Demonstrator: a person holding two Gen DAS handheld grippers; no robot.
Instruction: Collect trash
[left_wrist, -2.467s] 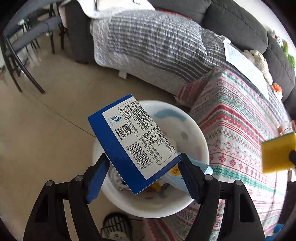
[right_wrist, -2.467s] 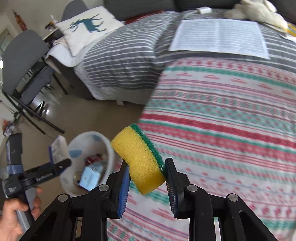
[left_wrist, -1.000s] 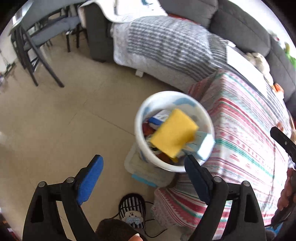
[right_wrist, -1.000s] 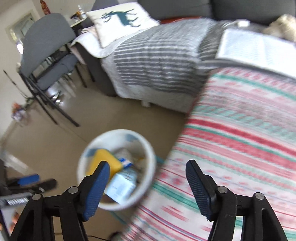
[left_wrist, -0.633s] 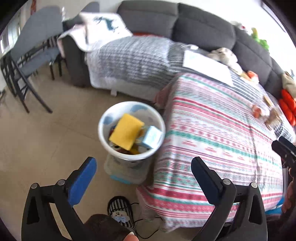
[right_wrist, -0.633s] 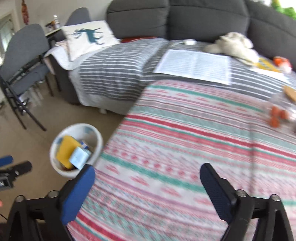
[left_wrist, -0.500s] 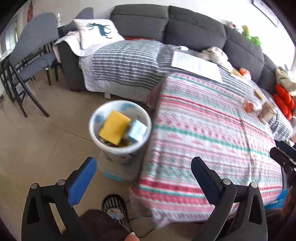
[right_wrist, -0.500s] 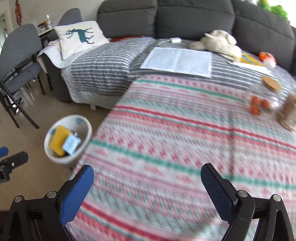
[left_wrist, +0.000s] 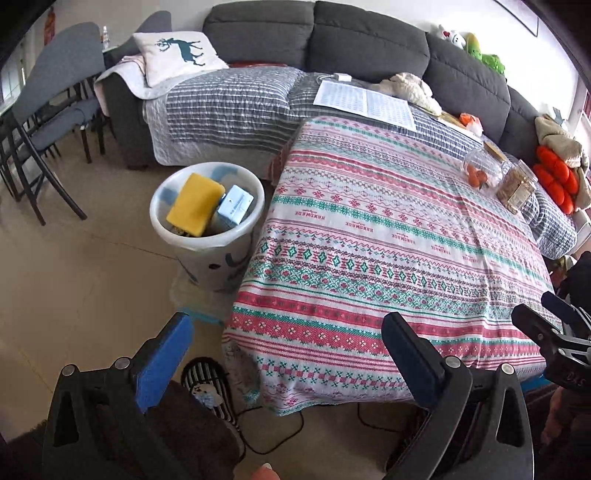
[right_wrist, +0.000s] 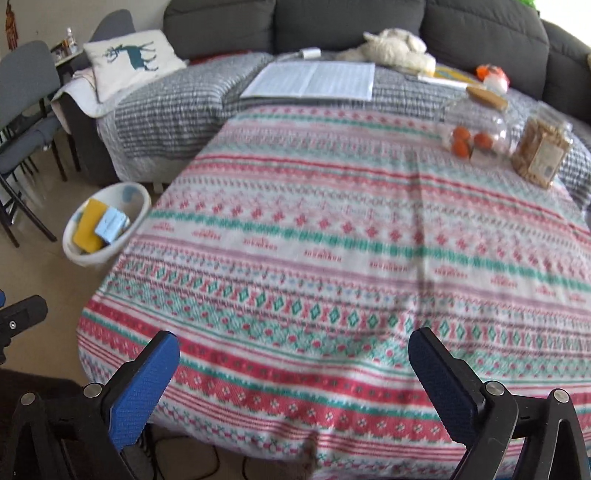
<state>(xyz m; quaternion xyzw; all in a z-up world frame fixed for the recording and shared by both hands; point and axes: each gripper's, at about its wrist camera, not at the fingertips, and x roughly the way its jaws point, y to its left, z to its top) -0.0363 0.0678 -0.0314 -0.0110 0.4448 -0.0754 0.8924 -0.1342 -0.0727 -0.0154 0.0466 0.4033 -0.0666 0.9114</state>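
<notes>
left gripper (left_wrist: 284, 347) hanging jaws apart, empty | right gripper (right_wrist: 293, 363) likewise | sponge (left_wrist: 195, 209) and carton (left_wrist: 235, 204) lying in bin (left_wrist: 207, 242) off table's (left_wrist: 388, 236) left edge, forward-left, nearer left gripper

Bright even daylight, soft shadows, strong fisheye bending (dark corners), right wrist view slightly blurred

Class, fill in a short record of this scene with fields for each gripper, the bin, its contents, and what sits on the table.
left gripper: open, empty
right gripper: open, empty
bin: white, on the floor beside the table
bin contents: yellow sponge, pale blue carton
table: patterned cloth, two clear jars at the far right
</notes>
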